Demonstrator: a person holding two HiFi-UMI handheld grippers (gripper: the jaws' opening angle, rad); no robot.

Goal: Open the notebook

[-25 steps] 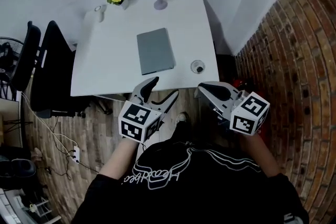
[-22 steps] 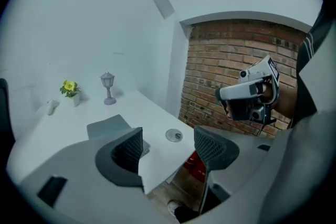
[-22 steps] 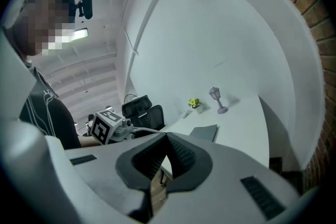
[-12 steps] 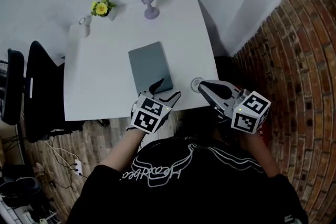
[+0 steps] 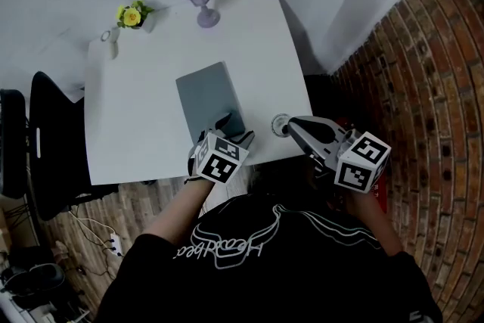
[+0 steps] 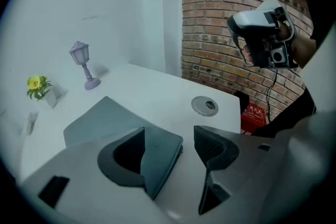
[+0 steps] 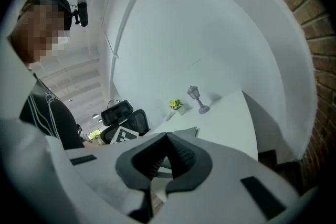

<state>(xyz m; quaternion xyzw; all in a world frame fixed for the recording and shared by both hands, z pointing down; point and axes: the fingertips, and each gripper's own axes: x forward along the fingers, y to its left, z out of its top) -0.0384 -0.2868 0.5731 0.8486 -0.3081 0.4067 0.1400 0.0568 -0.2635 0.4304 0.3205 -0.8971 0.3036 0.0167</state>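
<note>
A closed grey notebook (image 5: pixel 204 93) lies flat on the white table (image 5: pixel 136 132), its near corner toward me. My left gripper (image 5: pixel 234 128) is open and low over that near corner. In the left gripper view the notebook (image 6: pixel 100 119) has its corner between the two jaws, the left jaw over the cover and the right jaw over bare table. I cannot tell whether either jaw touches it. My right gripper (image 5: pixel 291 125) is shut and empty, held at the table's near right edge beside a round cable grommet (image 5: pixel 281 122). It also appears raised in the left gripper view as the right gripper (image 6: pixel 261 34).
A small purple lamp (image 5: pixel 198 1), a yellow flower in a pot (image 5: pixel 130 14) and a small white object (image 5: pixel 111 41) stand along the table's far edge. A black office chair (image 5: pixel 30 147) is at the left. A brick wall (image 5: pixel 423 72) runs along the right.
My left gripper has moved forward from below the table's near edge onto the notebook's near corner. The right gripper has barely moved.
</note>
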